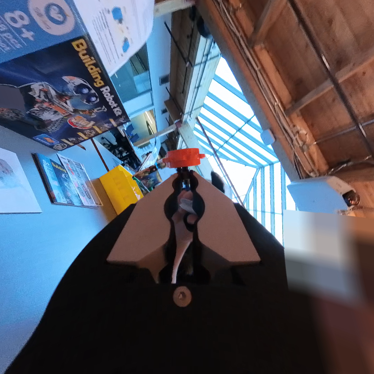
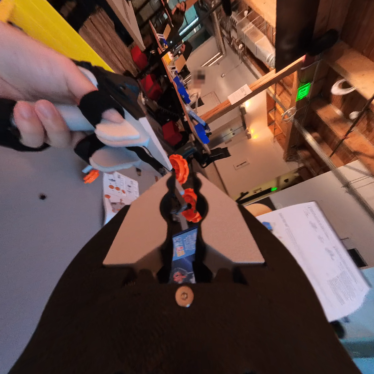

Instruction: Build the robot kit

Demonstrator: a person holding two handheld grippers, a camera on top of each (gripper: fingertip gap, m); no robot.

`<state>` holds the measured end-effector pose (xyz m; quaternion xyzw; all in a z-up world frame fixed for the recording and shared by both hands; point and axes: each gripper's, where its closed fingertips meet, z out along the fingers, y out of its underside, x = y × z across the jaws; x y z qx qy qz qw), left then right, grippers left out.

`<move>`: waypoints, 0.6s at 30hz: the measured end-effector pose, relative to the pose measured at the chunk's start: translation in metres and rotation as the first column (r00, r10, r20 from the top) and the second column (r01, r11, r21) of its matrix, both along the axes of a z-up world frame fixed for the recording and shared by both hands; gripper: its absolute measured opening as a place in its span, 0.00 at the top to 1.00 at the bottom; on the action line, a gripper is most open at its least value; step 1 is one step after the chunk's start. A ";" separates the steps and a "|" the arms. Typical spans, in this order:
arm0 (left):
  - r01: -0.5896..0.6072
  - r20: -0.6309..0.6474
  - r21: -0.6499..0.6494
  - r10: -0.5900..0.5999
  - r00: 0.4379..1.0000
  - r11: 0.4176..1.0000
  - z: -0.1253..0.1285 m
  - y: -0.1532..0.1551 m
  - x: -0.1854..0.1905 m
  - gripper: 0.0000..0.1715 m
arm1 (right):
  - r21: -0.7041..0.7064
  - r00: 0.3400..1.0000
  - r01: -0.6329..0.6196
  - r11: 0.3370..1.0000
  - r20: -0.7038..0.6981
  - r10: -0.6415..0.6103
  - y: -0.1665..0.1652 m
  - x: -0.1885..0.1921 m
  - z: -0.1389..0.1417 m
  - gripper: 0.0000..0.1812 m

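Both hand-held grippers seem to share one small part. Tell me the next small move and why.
Probably bring the tips closer, slowly. The left hand-held gripper is shut on a dark stem topped by an orange wheel. The right hand-held gripper pinches a grey axle carrying another orange wheel, and the tips nearly meet.

A large blue kit box (image 1: 58,89) stands on the white table (image 1: 40,253). Below it lie a flat booklet tray (image 1: 66,180) and a yellow bin (image 1: 119,186). A printed sheet (image 1: 119,30) overhangs the box; an instruction leaflet (image 2: 119,190) lies nearby.
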<state>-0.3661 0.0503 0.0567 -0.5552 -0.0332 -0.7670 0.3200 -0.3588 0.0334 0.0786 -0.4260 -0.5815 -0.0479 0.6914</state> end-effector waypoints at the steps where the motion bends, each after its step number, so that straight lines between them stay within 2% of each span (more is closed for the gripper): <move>1: -0.021 0.012 -0.011 0.021 1.000 1.000 -0.001 0.003 -0.003 0.97 | -0.072 1.000 -0.030 0.997 -0.011 0.029 -0.005 -0.004 -0.004 0.98; 3: -0.089 0.028 -0.008 0.089 0.996 0.996 0.001 0.008 -0.012 0.98 | -0.315 0.987 -0.144 0.938 -0.115 0.113 -0.017 -0.016 -0.011 1.00; 4: -0.130 0.029 0.007 0.130 0.991 0.991 0.004 0.010 -0.017 0.97 | -0.456 0.975 -0.205 0.866 -0.171 0.140 -0.021 -0.022 -0.017 1.00; 6: -0.234 0.007 0.035 0.234 0.972 0.971 0.007 0.014 -0.028 0.97 | -0.646 0.956 -0.261 0.717 -0.276 0.100 -0.015 -0.026 -0.028 0.97; 7: -0.276 0.009 0.064 0.276 0.961 0.959 0.011 0.014 -0.033 0.98 | -0.671 0.936 -0.293 0.681 -0.345 0.063 -0.007 -0.025 -0.028 0.96; 9: -0.349 0.073 0.129 0.342 0.937 0.928 0.025 0.008 -0.044 0.98 | -0.692 0.857 -0.414 0.591 -0.515 -0.002 0.005 -0.023 -0.022 0.96; 11: -0.414 0.125 0.207 0.395 0.910 0.887 0.036 -0.001 -0.051 0.97 | -0.704 0.756 -0.571 0.422 -0.652 -0.064 0.011 -0.024 -0.021 0.88; 14: -0.498 0.111 0.345 0.492 0.863 0.795 0.039 -0.013 -0.048 0.97 | -0.600 0.574 -0.784 0.159 -0.798 -0.184 0.015 -0.026 -0.016 0.76; 16: -0.531 0.107 0.399 0.537 0.837 0.748 0.038 -0.019 -0.040 0.97 | -0.457 0.435 -0.888 0.048 -0.870 -0.234 0.013 -0.024 -0.007 0.76; 18: -0.532 0.084 0.445 0.558 0.825 0.720 0.035 -0.023 -0.029 0.97 | -0.351 0.342 -0.936 -0.019 -0.898 -0.275 0.012 -0.022 -0.002 0.77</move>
